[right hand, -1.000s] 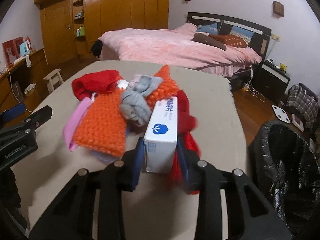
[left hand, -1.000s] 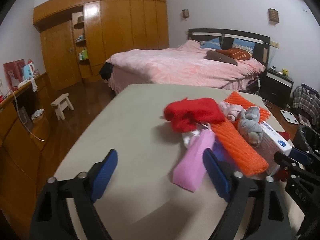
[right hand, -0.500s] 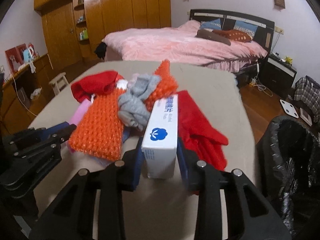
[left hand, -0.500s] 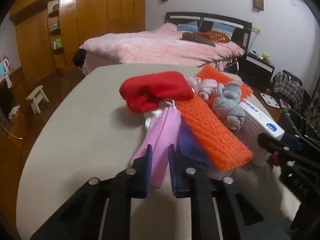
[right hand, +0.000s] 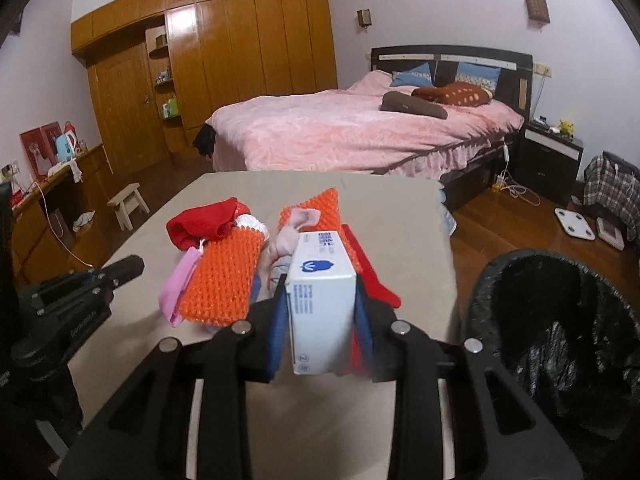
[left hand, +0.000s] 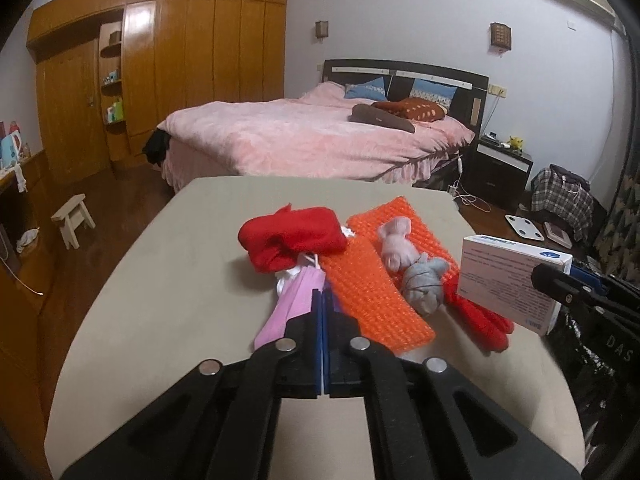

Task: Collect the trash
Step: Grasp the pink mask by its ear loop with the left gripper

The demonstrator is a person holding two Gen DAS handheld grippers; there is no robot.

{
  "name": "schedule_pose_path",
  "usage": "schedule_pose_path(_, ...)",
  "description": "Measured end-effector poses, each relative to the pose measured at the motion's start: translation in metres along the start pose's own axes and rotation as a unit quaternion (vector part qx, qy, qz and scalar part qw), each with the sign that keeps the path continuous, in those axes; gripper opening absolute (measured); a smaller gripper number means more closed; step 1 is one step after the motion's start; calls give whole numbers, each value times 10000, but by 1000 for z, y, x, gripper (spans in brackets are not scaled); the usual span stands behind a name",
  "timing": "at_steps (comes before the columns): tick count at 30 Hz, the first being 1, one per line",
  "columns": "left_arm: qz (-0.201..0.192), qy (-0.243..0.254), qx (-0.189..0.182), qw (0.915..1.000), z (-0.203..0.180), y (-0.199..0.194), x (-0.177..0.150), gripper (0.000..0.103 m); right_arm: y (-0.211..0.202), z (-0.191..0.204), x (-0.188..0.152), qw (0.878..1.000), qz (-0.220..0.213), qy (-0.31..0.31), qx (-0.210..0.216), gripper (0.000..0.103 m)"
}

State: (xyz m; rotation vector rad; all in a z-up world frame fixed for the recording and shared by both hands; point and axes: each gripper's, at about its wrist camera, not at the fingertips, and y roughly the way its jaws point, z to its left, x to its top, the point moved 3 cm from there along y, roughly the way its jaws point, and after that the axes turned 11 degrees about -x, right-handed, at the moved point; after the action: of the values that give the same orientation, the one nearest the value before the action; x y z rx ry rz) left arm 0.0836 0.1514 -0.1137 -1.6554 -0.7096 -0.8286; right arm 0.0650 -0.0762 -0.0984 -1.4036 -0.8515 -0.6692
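Left wrist view: the left gripper (left hand: pixel 325 300) has just been closing and its blue pads now meet, pinching the near edge of the pink mask (left hand: pixel 289 307) that lies on the beige table (left hand: pixel 172 300). Just right of its fingers lies an orange mesh sleeve (left hand: pixel 370 300), with a grey sock (left hand: pixel 424 290) and a pale pink sock (left hand: pixel 394 246) on it. Ahead of the tips sits a red cloth (left hand: pixel 294 236). Far right, the right gripper (left hand: pixel 576 286) holds a white box (left hand: pixel 510 282) off the table; its small print is too fine to read. "DAS" shows on that gripper's body.

Right wrist view: the right gripper (right hand: pixel 322 312) is partly closed, its pads pressing both sides of the white box (right hand: pixel 322 284), which bears a blue cotton-boll logo and unreadable blue text. Right of it stands a black-lined bin (right hand: pixel 556 320). Left of it, the left gripper (right hand: pixel 120 272) lies low by the mask.
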Motion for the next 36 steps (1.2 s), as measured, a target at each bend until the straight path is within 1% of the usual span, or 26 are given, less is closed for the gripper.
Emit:
schedule_pose_path(3, 95, 97, 101, 9999, -1, 6, 0, 0, 0, -4, -4, 10000, 28, -18, -14, 29)
schedule_pose_path(4, 146, 78, 188, 9997, 2, 10, -2, 1, 3, -5, -6, 10000, 73, -5, -22, 29)
schedule_pose_path(5, 193, 28, 233, 9995, 5, 14, -4, 5, 6, -5, -7, 9999, 115, 24, -14, 29)
schedule_pose_path(6, 273, -19, 346, 9990, 11, 20, -7, 10, 11, -6, -10, 9999, 155, 64, -17, 29)
schedule_pose_path(8, 343, -64, 493, 9982, 17, 29, -10, 47, 19, -5, -15, 9998, 191, 90, -41, 29)
schedule_pose_path(9, 389, -79, 579, 9975, 22, 34, -12, 50, 22, -4, -16, 9997, 220, 109, -44, 29)
schedule_pose_path(11, 503, -93, 552, 9972, 28, 42, -17, 52, 31, -2, -20, 9995, 282, 142, -41, 29)
schedule_pose_path(13, 641, -85, 508, 9966, 31, 52, -22, 53, 34, 1, -22, 9997, 229, 82, -63, 29)
schedule_pose_path(14, 737, -82, 476, 9961, 32, 58, -25, 52, 36, 3, -22, 9997, 214, 33, -72, 29)
schedule_pose_path(15, 822, -97, 411, 9957, 34, 62, -28, 48, 38, 5, -22, 9997, 243, -11, -74, 29)
schedule_pose_path(16, 902, -125, 334, 9953, 34, 67, -30, 26, 40, 6, -22, 9997, 257, 0, -59, 29)
schedule_pose_path(17, 928, -130, 307, 9951, 34, 68, -31, 12, 41, 7, -22, 9996, 278, 8, -43, 29)
schedule_pose_path(18, 908, -133, 281, 9954, 34, 67, -31, 10, 41, 8, -22, 9996, 280, 0, -43, 29)
schedule_pose_path(19, 813, -127, 263, 9963, 33, 63, -29, 6, 41, 8, -21, 9996, 284, -18, -45, 29)
schedule_pose_path(22, 567, -37, 316, 9979, 28, 46, -22, 2, 37, 7, -17, 9996, 288, 46, 7, 29)
schedule_pose_path(25, 347, -76, 215, 9991, 21, 22, -11, 2, 28, 6, -10, 9997, 208, 104, 65, 29)
schedule_pose_path(29, 117, 50, 93, 9999, 2, -4, 6, 2, 10, 1, 1, 9998, 29, 142, 117, 29)
schedule_pose_path(32, -14, 116, -96, 9999, -16, -15, 19, 2, -4, -6, 9, 9996, -104, 228, 124, 29)
schedule_pose_path(36, -130, 268, -351, 9989, -43, -15, 33, 2, -24, -27, 16, 9990, -291, 349, -27, 29)
